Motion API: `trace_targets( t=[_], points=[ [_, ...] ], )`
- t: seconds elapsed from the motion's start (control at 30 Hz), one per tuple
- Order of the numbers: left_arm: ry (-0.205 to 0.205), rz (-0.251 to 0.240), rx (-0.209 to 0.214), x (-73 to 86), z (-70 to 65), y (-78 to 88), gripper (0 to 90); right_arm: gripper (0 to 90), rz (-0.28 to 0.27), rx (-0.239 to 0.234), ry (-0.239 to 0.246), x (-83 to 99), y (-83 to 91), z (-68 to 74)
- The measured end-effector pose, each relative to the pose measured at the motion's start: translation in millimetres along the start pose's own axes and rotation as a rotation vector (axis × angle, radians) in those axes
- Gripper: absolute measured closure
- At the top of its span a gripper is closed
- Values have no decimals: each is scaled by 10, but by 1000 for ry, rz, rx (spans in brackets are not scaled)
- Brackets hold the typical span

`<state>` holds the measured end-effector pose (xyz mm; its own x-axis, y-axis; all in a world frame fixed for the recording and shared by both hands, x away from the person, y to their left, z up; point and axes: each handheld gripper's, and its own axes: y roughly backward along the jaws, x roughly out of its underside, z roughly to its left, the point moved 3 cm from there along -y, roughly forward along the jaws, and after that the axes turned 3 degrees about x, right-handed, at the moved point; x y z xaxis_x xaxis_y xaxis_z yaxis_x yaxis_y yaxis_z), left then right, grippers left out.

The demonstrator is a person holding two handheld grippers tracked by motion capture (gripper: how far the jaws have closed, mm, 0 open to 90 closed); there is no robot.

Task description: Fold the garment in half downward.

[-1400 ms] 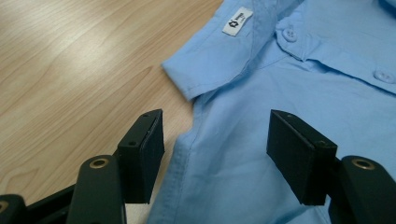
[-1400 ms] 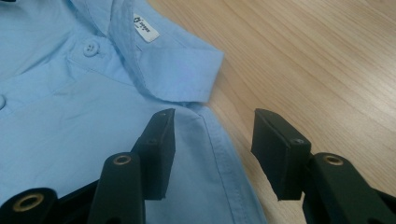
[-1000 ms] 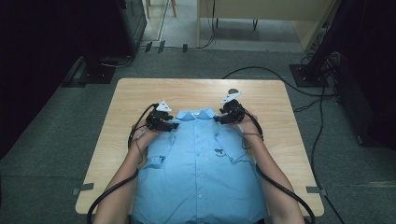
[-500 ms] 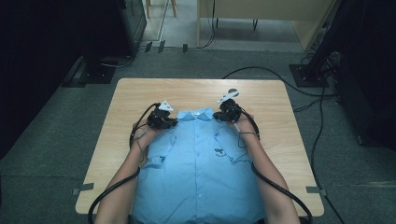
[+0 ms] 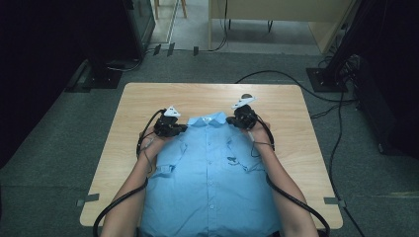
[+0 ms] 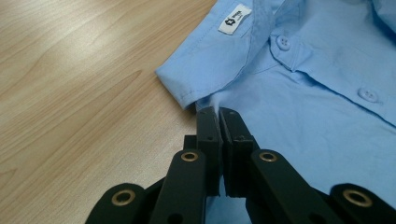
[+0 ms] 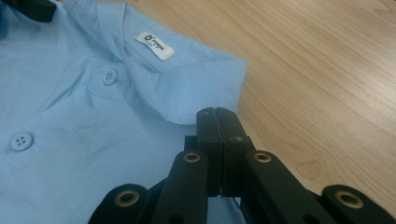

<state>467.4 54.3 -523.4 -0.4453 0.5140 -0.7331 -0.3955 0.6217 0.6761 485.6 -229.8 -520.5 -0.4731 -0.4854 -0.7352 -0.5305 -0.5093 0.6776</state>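
Left gripper (image 6: 218, 112) and right gripper (image 7: 218, 112) have just closed, each apparently pinching the blue shirt (image 5: 212, 182) beside its collar (image 5: 206, 120).

- In the high view, the bottom edge cut off my forearms and the hem of the blue shirt (image 5: 210, 182).
- The shirt hid the table (image 5: 207, 96) beneath it, so I couldn't see the near middle of the tabletop.
- In the left gripper view, the left gripper (image 6: 218, 114) pinched cloth under the collar (image 6: 210, 70); its closed jaws hid the pinched fold.
- In the right gripper view, the right gripper (image 7: 218, 114) covered the shirt's edge, and I couldn't tell how much cloth sat between the pads.
- The print on the white label (image 7: 155, 45) was too small to read.
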Motion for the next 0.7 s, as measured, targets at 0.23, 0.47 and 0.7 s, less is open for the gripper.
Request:
trace_targets(
  t=[0.23,0.47,0.7],
  points=[
    [-4,-19,-29,-63,29,36,881,898,-18,-4,-20,-12,24,-12],
    [-38,-47,-59,-195,17,138,877,898,-40,8,-15,-107,104,-34],
    [-72,-79,-93,-355,23,279,875,898,-91,68,37,-381,378,-11]
  ],
)
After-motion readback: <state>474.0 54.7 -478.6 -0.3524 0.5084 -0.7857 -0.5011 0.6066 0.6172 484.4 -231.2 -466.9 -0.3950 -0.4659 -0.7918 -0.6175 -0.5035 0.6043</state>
